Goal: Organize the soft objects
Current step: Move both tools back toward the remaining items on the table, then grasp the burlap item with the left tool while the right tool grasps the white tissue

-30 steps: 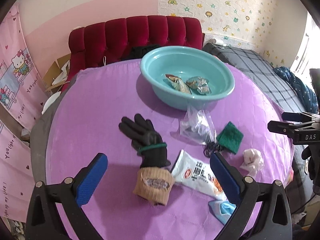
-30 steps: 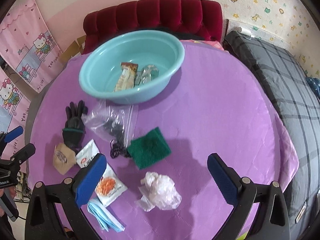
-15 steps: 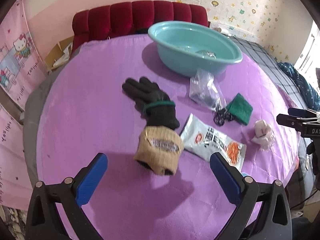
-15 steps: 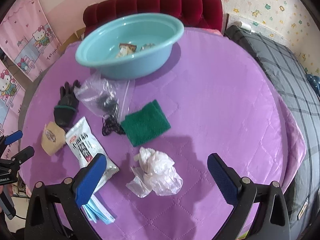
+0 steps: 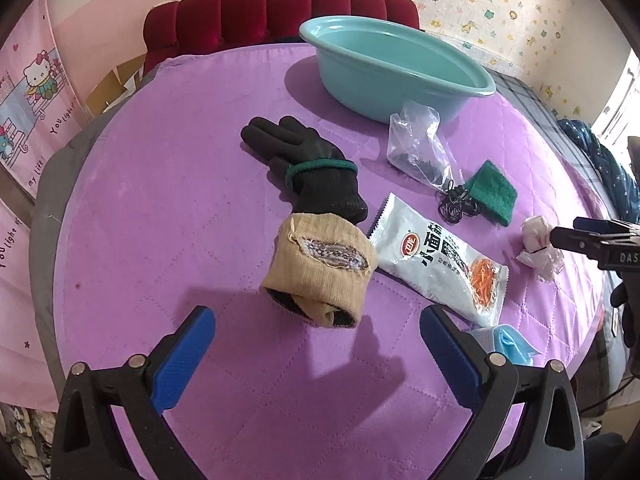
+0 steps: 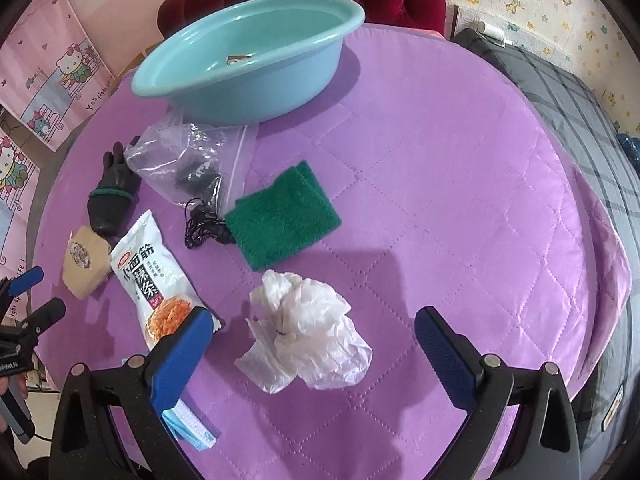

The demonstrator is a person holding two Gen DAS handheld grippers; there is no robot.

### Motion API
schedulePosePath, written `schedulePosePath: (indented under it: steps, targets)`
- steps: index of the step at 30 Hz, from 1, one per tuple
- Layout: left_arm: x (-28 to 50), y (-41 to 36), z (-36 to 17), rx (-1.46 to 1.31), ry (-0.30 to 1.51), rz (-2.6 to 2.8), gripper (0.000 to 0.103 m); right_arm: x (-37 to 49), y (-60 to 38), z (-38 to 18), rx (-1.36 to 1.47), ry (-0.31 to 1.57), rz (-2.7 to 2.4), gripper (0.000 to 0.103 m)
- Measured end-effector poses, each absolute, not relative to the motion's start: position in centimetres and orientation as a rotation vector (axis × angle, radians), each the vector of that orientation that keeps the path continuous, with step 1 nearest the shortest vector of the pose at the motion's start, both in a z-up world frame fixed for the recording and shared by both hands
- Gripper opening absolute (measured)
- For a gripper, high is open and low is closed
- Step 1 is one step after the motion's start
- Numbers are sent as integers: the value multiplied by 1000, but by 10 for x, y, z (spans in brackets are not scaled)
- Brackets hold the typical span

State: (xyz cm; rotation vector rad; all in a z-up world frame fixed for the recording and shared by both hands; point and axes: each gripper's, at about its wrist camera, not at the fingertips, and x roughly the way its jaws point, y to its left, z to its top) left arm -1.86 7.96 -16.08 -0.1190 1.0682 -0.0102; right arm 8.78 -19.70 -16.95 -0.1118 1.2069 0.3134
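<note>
On the purple quilted table [image 5: 160, 208] lie a tan rolled sock [image 5: 320, 270], a black glove [image 5: 308, 168], a white snack packet [image 5: 440, 258], a clear zip bag [image 5: 418, 144], a green cloth [image 5: 492, 192] and a crumpled white plastic bag [image 6: 308, 330]. My left gripper [image 5: 318, 354] is open, low over the table just short of the tan sock. My right gripper [image 6: 312, 354] is open with the crumpled bag lying between its fingers, untouched. A teal basin [image 6: 256, 56] stands at the back with a wrapper inside.
A black cord [image 6: 204, 224] is tangled beside the green cloth [image 6: 282, 216]. A blue face mask [image 6: 188, 426] lies at the near table edge under my right gripper's left finger. Red padded chair [image 5: 280, 12] behind the basin; grey plaid bed [image 6: 580, 128] to the right.
Both grippers have come down and forward toward the table: the left closer to the tan sock, the right closer to the crumpled plastic bag. Both stayed open.
</note>
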Motion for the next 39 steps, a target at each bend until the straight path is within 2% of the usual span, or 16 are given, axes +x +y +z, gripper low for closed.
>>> schedulePosePath:
  steps: [5, 7, 10, 11, 12, 14, 18, 32, 34, 36, 39]
  targets:
    - [-16, 80, -167, -119, 1081, -4, 103, 99, -195, -179, -99, 1227, 311, 102]
    - [-16, 82, -170, -130, 1085, -7, 103, 102, -195, -181, -79, 1231, 316, 98]
    - [-14, 83, -174, -121, 1097, -1, 103, 105, -192, -185, -78, 1237, 326, 74]
    - [-13, 83, -175, -125, 1099, -2, 103, 107, -190, -186, -87, 1240, 328, 54]
    - [-13, 83, -175, -129, 1099, -4, 103, 107, -189, -187, -95, 1243, 330, 29]
    - [-11, 83, -175, -132, 1098, -5, 103, 107, -186, -187, -100, 1236, 340, 24]
    - [-6, 82, -177, -134, 1100, -14, 103, 105, -186, -181, -98, 1208, 347, 20]
    - [17, 75, -188, -152, 1124, -34, 103, 102, -186, -167, -109, 1199, 370, 21]
    - [18, 73, -189, -156, 1132, -44, 88, 102, -187, -167, -110, 1200, 374, 21]
    - [18, 71, -189, -131, 1138, -19, 34, 103, -187, -169, -110, 1203, 375, 21]
    - [14, 70, -189, -127, 1155, -10, 28, 103, -191, -170, -112, 1210, 377, 21]
